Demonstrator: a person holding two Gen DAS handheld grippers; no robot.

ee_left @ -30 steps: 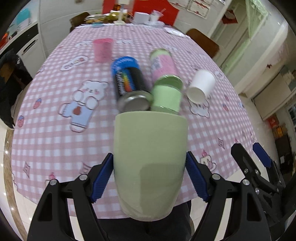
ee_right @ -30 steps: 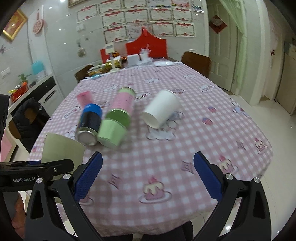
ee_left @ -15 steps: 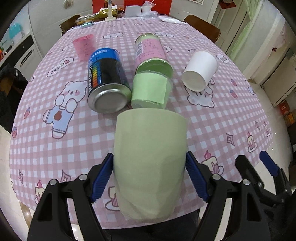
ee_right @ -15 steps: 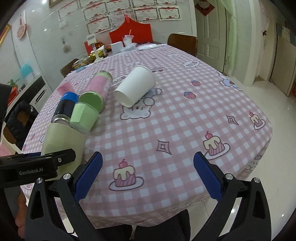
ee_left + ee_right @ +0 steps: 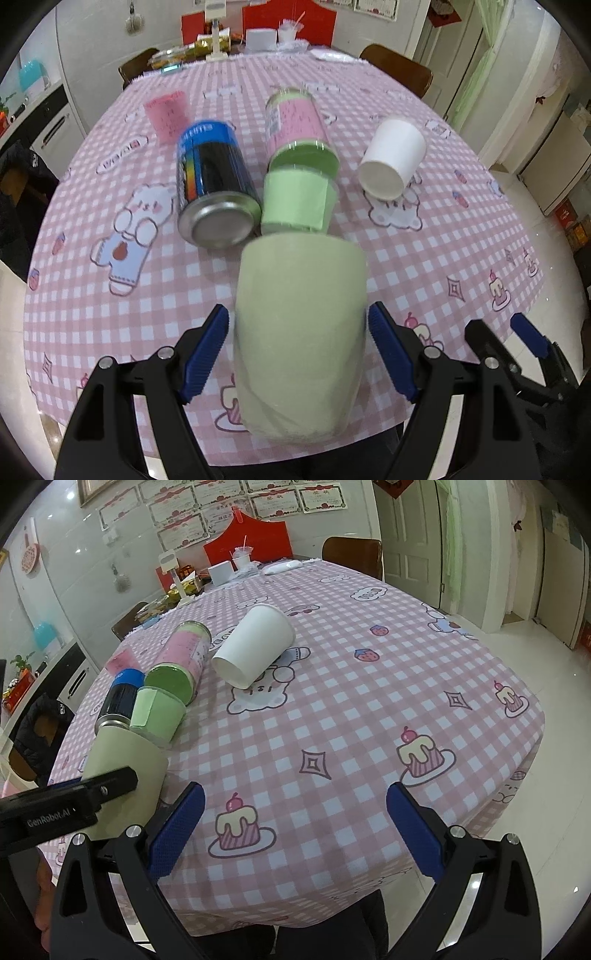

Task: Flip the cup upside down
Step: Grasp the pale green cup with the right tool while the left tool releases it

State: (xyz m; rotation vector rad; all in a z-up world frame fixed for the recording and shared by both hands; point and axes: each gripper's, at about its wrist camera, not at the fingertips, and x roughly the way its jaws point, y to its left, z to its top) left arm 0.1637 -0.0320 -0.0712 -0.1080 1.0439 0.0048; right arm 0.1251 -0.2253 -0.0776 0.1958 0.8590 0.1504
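Note:
My left gripper [image 5: 297,354] is shut on a pale green cup [image 5: 299,332], held above the near edge of the pink checked table [image 5: 424,258]. The cup's rounded base points toward the camera and its rim points away; its opening is hidden. In the right wrist view the same cup [image 5: 122,753] shows at the far left behind the left gripper's black finger. My right gripper [image 5: 293,830] is open and empty over the table's near edge. It also shows at the lower right of the left wrist view [image 5: 509,332].
Lying on the table: a blue can [image 5: 212,184], a pink and green canister [image 5: 299,129], a light green cup [image 5: 297,203] and a white paper cup [image 5: 391,158]. A pink cup [image 5: 168,114] stands further back. Chairs and clutter stand at the far end.
The left gripper has tilted up with the green cup, so the view now reaches the far end of the table. The right gripper moved slightly nearer the table; it stays open.

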